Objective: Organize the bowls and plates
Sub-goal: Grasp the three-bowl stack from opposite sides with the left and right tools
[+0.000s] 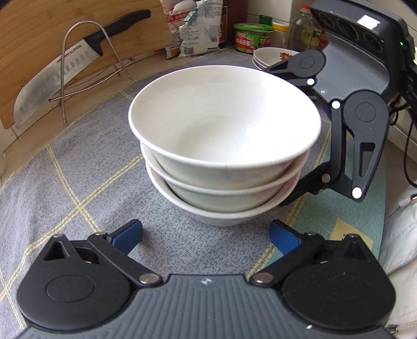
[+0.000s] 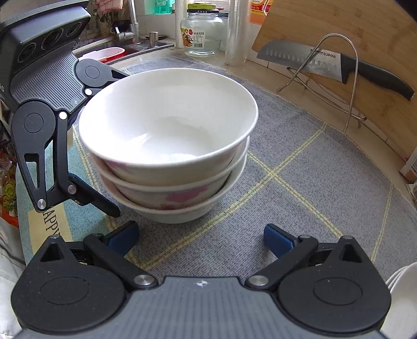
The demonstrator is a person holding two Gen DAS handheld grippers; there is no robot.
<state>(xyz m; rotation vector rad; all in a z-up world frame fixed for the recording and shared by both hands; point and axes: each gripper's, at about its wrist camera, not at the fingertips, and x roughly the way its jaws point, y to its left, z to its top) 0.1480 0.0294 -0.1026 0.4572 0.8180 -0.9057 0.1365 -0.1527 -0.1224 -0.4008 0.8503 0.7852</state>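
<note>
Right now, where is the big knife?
The knife rests on a wire rack against the wooden cutting board, at the back of the counter behind the stack of bowls: upper left in the left view, upper right in the right view.

Knife (image 1: pixel 60 70) leaned vs wooden board (image 1: pixel 39 23) behind wire rack (image 1: pixel 88 65); glass jar (image 2: pixel 202 34) (lid on) stood nr sink (image 2: pixel 125 49); grey mat (image 2: pixel 312 182) underneath.

both grippers, left (image 1: pixel 206 236) and right (image 2: pixel 200 236), spread wide, empty
</note>
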